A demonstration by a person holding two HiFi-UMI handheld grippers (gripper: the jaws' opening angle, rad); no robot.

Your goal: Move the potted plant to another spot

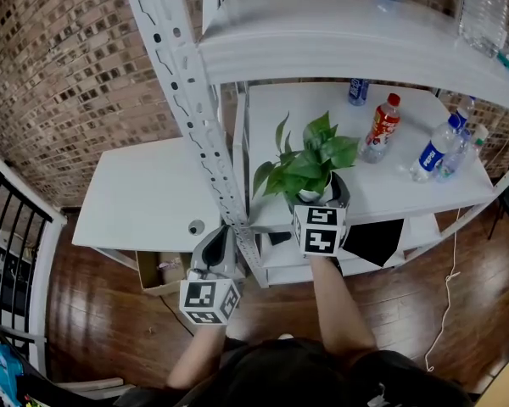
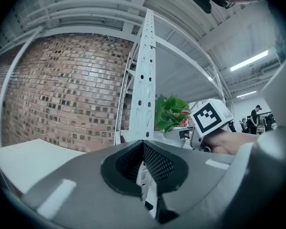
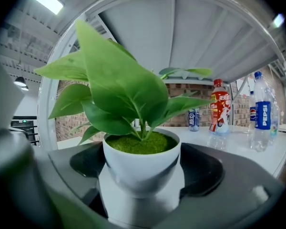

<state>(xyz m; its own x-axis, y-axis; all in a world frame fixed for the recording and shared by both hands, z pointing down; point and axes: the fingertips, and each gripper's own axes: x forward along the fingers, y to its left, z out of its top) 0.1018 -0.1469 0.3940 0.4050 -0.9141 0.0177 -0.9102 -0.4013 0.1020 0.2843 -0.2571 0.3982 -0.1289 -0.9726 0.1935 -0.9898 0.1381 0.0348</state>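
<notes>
Potted plant (image 1: 310, 168) stands at the front edge of the middle shelf (image 1: 322, 108), centre of the head view. Bottles (image 1: 380, 130) are well apart from it, toward the upper right.

Right gripper (image 1: 321, 203) points at the pot. In its own view the jaws stand wide, one on each side of the white pot, and the pads meet its walls. We read that as a pinch on the pot.

The pot base appears to sit on the shelf, so we judge it is not lifted yet.

Left gripper (image 1: 216, 248) hangs at lower left beside the upright post (image 1: 195, 117). Its jaws are pressed together and hold nothing.

Progress as we judge it: reach done, grasp just made. Left to do: lift, carry, set down elsewhere. The bare desk (image 1: 144, 197) at left looks free.
</notes>
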